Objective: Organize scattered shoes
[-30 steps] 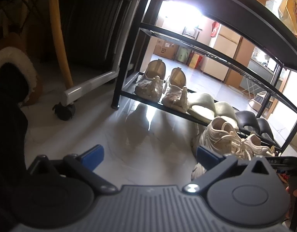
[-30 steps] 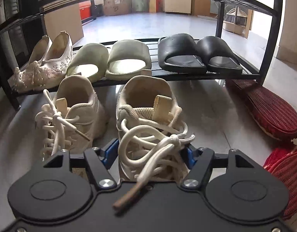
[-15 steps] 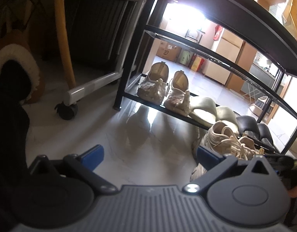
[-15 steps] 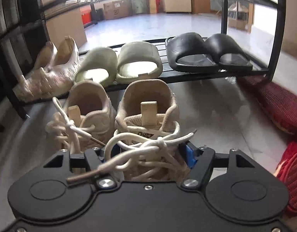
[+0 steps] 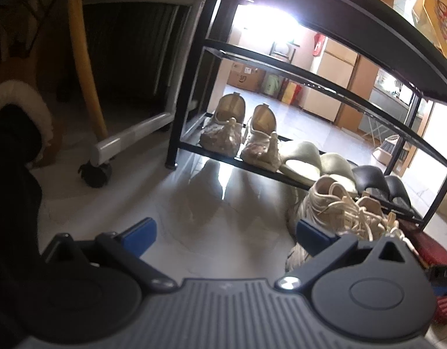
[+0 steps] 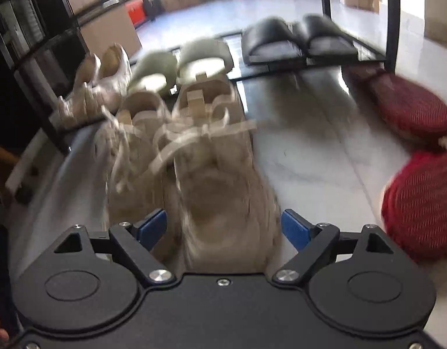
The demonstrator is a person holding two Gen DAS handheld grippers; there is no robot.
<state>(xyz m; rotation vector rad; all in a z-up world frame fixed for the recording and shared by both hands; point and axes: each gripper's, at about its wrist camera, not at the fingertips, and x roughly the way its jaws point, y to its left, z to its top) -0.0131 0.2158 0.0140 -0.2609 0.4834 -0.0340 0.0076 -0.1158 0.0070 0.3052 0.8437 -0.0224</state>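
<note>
Two beige lace-up sneakers stand side by side on the floor in front of the black shoe rack [image 6: 393,20]. In the blurred right wrist view the right sneaker [image 6: 220,174] lies between the open blue pads of my right gripper [image 6: 223,228], with its toe towards the camera; I cannot tell whether the pads touch it. The left sneaker [image 6: 130,157] sits just beside it. My left gripper [image 5: 223,232] is open and empty over bare floor, left of the sneakers [image 5: 334,209].
The rack's bottom shelf [image 5: 194,145] holds embroidered flats [image 5: 241,128], pale green slides [image 6: 180,64] and black slides [image 6: 299,37]. Red slippers [image 6: 415,157] lie on the floor at the right. A wheeled white frame [image 5: 130,136] stands left of the rack.
My right gripper has opened wider and pulled back, so the whole right sneaker now shows between its pads. The left gripper has risen slightly and stays open.
</note>
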